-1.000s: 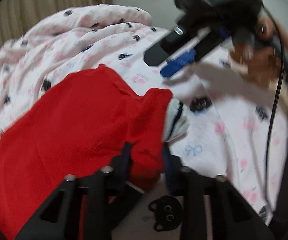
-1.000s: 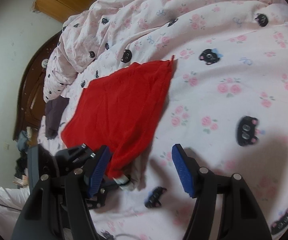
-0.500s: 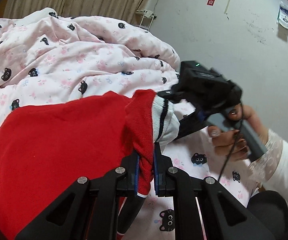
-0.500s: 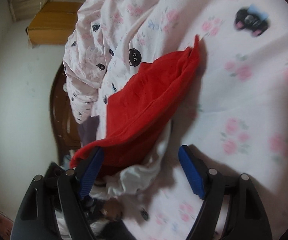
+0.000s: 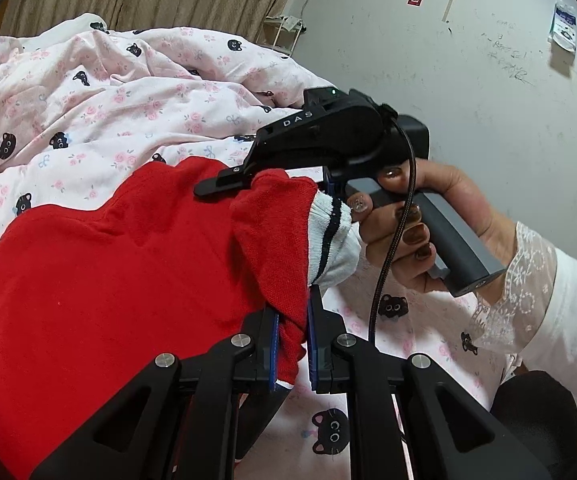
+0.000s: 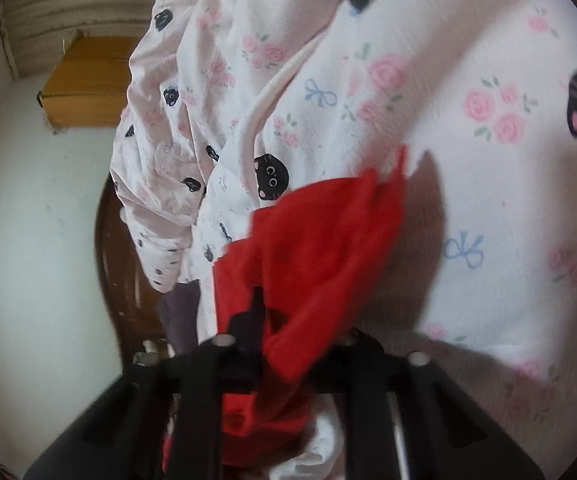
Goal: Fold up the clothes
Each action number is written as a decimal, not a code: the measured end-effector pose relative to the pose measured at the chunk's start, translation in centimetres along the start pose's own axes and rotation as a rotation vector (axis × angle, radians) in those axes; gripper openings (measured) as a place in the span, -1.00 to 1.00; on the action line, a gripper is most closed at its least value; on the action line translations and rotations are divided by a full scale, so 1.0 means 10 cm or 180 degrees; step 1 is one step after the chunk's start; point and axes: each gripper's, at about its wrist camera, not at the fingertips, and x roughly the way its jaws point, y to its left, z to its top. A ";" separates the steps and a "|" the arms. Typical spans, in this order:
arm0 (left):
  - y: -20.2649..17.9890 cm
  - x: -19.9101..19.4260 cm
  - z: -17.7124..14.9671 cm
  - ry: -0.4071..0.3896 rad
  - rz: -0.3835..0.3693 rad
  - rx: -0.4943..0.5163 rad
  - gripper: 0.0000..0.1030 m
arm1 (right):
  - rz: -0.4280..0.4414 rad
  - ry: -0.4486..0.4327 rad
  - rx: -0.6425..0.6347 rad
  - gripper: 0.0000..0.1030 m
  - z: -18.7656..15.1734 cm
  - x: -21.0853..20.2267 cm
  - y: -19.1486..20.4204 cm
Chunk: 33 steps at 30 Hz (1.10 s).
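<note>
We see both the left claw and right claw clenched on the red garment, side by side at its cuffed end, its body stretching away leftward over the bed.

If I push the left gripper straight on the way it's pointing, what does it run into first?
Probably the red garment it is already shut on: its white striped cuff bunches just ahead of the left gripper. Beyond that sits the right gripper, though depth is unclear.

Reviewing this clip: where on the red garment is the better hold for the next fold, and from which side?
On the red garment, grip the sleeve end beside the white striped cuff, coming level from the bed's near edge: it is a narrow, bunched edge raised off the quilt, where both grippers already clamp it.
</note>
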 end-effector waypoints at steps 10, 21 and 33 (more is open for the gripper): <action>0.19 -0.44 -0.05 -0.0367 -0.0035 -0.0447 -0.82 | -0.0659 -0.0154 -0.0386 -0.77 -0.08 0.02 0.66; 0.83 -1.04 -0.34 -0.0656 -0.0096 -0.1414 -0.82 | -0.1275 0.0116 -0.0560 -0.78 -0.28 0.74 1.49; 1.30 -1.21 -0.80 -0.0531 -0.0125 -0.2114 -0.81 | -0.1993 0.0382 -0.0886 -0.77 -0.47 1.63 1.71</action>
